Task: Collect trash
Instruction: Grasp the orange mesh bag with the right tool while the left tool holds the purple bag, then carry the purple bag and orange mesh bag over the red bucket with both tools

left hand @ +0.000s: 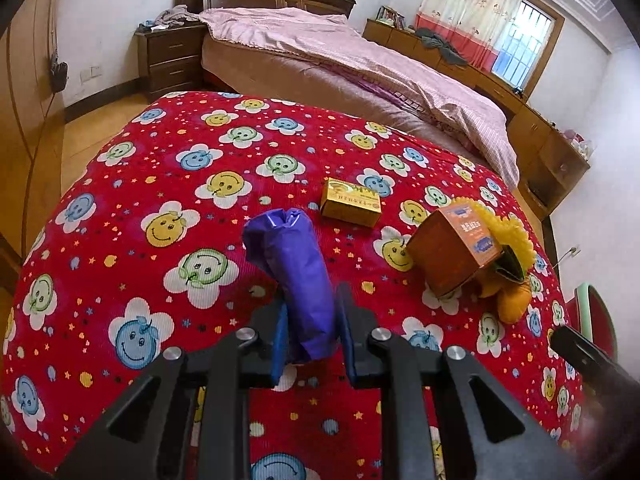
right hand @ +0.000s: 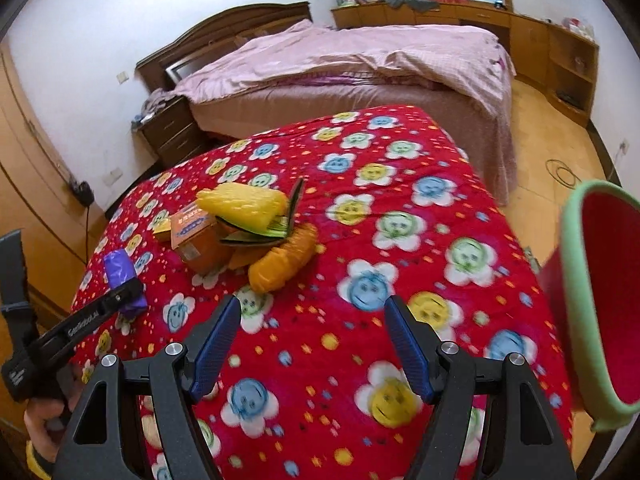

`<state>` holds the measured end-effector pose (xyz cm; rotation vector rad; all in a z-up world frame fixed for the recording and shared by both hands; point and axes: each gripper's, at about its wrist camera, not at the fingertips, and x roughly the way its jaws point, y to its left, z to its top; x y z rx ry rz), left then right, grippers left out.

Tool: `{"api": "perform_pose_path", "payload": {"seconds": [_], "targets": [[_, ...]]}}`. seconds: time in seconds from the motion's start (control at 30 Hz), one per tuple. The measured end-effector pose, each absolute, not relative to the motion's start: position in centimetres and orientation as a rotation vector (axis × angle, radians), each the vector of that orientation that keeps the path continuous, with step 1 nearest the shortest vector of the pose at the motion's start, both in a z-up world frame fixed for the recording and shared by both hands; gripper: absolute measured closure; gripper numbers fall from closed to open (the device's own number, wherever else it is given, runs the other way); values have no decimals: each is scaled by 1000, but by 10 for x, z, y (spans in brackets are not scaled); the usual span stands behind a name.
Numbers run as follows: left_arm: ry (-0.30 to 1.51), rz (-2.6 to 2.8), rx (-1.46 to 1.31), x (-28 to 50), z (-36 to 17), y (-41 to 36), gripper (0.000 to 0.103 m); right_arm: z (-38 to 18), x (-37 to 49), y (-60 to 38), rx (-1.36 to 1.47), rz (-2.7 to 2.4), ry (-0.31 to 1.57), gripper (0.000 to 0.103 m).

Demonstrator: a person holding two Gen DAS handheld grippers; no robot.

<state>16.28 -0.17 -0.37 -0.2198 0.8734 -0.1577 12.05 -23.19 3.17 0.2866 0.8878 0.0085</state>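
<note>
Purple crumpled wrapper [left hand: 298,276], matte and creased, standing upright, pinched between the nearly closed pads of the left gripper [left hand: 310,312] above the red smiley-flower cloth [left hand: 120,240]. Right gripper [right hand: 314,344]: jaws wide apart, empty. On the cloth: two cartons, yellow box [left hand: 351,202] and orange box [left hand: 454,252]. One red bin [right hand: 600,300] at the cloth's right edge.

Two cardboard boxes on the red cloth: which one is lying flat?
The small yellow cardboard box lies flat on its broad face, alone on the cloth. The larger orange-brown cardboard box sits tilted on an edge against the yellow artificial flower.
</note>
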Motion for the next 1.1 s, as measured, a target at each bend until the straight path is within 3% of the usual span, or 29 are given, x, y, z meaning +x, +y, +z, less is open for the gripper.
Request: {"api": "perform_pose_path", "payload": {"seconds": [0.27,0.37,0.43,0.53,1.1], "targets": [[876,-180,-252,164,-6,3,81,14,154,-217,256,28,904,31],[877,-186,-261,164,-7,4,81,5,161,-218,283,42,923,50],[876,-201,-273,164,-6,5,81,5,159,-218,295,63,909,70],[872,-233,-293,161,-3,4,81,6,154,-218,311,91,904,77],[848,-358,-222,116,30,-35,81,50,81,-242,393,124,794,79]]}}
